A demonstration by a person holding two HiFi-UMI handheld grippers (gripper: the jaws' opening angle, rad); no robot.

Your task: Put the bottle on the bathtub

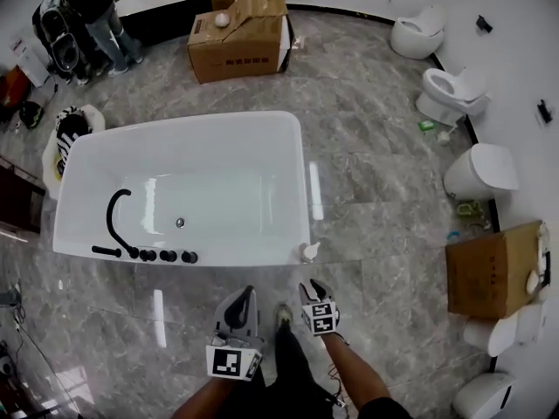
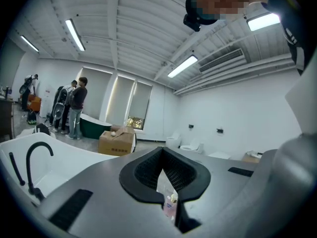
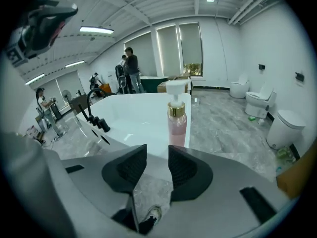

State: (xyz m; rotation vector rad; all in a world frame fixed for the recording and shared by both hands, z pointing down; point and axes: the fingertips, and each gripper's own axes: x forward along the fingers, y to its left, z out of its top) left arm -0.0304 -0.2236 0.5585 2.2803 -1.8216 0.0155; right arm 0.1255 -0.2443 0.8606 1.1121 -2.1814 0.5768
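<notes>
A pink pump bottle with a gold collar and white pump stands upright on the near right corner of the white bathtub's rim. In the right gripper view the bottle stands just beyond my right gripper, apart from it. Its jaws are open with only floor between them. In the head view my right gripper hangs just below the bottle. My left gripper is to its left, off the tub, shut and holding nothing. Through the slit under its meeting tips a sliver of the bottle shows.
A black faucet with knobs stands on the tub's near left rim. Cardboard boxes sit beyond the tub and at the right wall. Toilets line the right side. People stand at the far left.
</notes>
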